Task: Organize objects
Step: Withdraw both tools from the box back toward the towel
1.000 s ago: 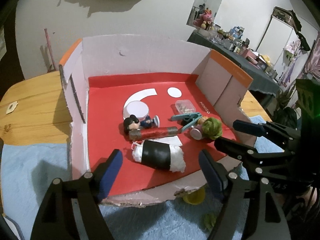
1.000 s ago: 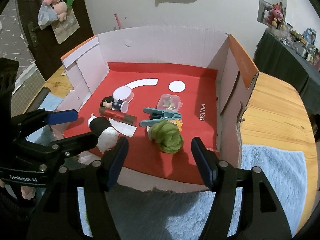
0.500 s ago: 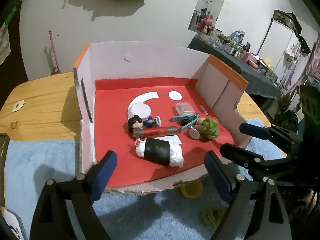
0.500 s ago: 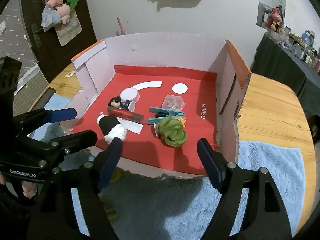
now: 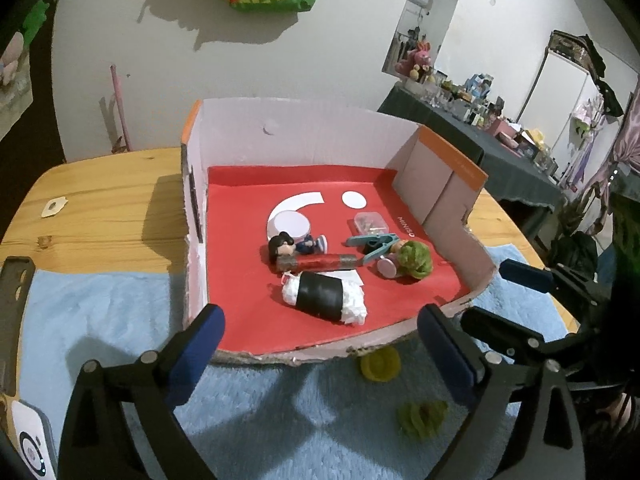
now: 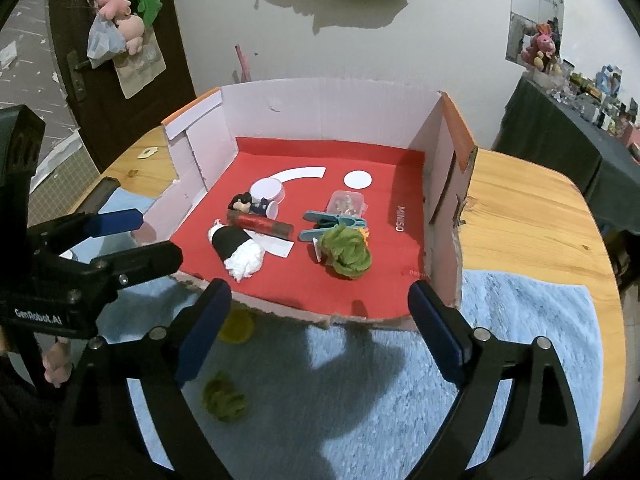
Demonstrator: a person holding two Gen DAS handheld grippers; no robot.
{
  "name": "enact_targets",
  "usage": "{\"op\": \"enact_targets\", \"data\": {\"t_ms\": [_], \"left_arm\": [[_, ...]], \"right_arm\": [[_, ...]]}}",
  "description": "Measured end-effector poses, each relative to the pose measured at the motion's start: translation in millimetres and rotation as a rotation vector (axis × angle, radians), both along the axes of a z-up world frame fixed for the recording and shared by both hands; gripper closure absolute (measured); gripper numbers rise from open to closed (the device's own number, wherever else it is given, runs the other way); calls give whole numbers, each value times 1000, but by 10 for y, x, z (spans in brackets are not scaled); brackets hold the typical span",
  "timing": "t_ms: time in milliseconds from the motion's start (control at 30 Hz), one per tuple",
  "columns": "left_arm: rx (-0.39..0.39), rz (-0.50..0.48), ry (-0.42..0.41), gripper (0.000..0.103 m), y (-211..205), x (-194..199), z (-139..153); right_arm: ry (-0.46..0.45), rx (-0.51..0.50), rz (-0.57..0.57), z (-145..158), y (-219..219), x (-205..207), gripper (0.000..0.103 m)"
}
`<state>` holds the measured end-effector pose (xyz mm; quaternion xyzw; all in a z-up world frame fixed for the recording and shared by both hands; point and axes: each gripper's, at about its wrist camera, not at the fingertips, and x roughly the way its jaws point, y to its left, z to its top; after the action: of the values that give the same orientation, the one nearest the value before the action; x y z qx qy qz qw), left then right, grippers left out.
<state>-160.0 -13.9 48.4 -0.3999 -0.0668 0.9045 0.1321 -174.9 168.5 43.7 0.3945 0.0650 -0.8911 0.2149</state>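
A cardboard box (image 5: 312, 140) (image 6: 332, 108) with a red floor holds a black-and-white roll (image 5: 324, 297) (image 6: 236, 250), a red tube (image 5: 316, 262) (image 6: 260, 224), a small figurine (image 5: 284, 245), a teal clip (image 5: 372, 245) (image 6: 332, 224), a green fuzzy ball (image 5: 414, 259) (image 6: 346, 254), a white lid and a clear case. On the blue mat in front lie a yellow disc (image 5: 380, 365) (image 6: 238, 326) and a green tuft (image 5: 420, 418) (image 6: 224, 400). My left gripper (image 5: 320, 358) and right gripper (image 6: 318, 334) are open and empty, held back over the mat.
The box stands on a wooden table (image 5: 100, 208) with a blue fleece mat (image 6: 520, 340) at the front. A small white tag (image 5: 54, 207) lies at the table's left. A cluttered dark side table (image 5: 500, 148) stands far right.
Both grippers have pulled back and up from the box. The yellow disc and green tuft on the mat have come into view. Box contents have not moved.
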Motion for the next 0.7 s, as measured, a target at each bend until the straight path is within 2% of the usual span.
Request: {"op": "enact_targets", "data": {"t_ms": [100,400,700], "left_arm": [[-24,10,12,2,10,63,16],[-69,20,29,0,17,242,48],[-63,14,35,0,7,409,45]], "right_arm": [[11,-5,-3,27,13,67,6],[31,-15,-4,98,49,292,5],[52,-4,9,133,28,529,5]]}}
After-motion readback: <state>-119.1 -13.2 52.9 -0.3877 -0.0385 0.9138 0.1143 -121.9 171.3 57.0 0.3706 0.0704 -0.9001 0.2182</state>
